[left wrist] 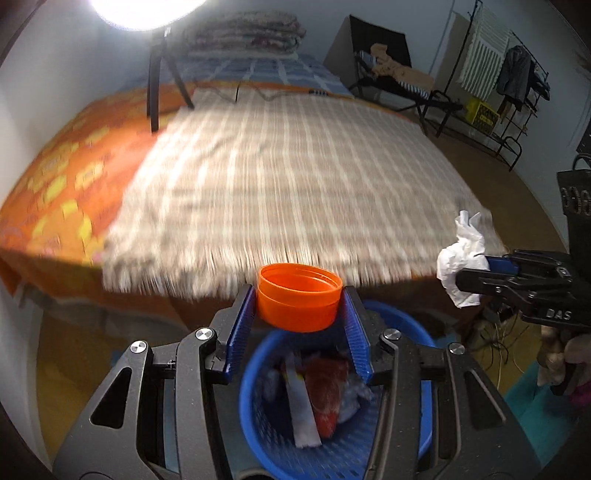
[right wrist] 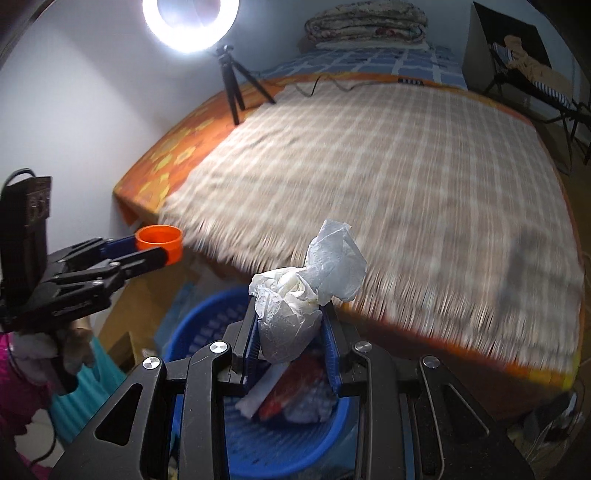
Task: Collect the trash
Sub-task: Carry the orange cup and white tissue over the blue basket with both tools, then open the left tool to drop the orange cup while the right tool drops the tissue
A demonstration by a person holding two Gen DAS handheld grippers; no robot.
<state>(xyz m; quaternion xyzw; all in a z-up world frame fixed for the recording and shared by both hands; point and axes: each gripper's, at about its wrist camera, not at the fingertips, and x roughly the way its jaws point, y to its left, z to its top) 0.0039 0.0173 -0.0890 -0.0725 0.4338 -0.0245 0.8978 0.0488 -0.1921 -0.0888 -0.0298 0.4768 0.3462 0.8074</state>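
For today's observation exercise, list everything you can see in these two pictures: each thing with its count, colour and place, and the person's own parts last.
Cap: one, orange, between the left jaws.
Tissue: one, white, crumpled, between the right jaws.
Basket: one, blue, on the floor below both grippers, holding red and white litter.
Blanket: one, beige checked, spread on the bed.
Sheet: one, orange with yellow, under the blanket.
Folded quilts: one stack, pale, at the bed's far end.
Ring light: one, white, on a black tripod on the bed.
Clothes rack: one, black, by the far wall.
Left gripper: one, black with blue pads.
Right gripper: one, black with blue pads.
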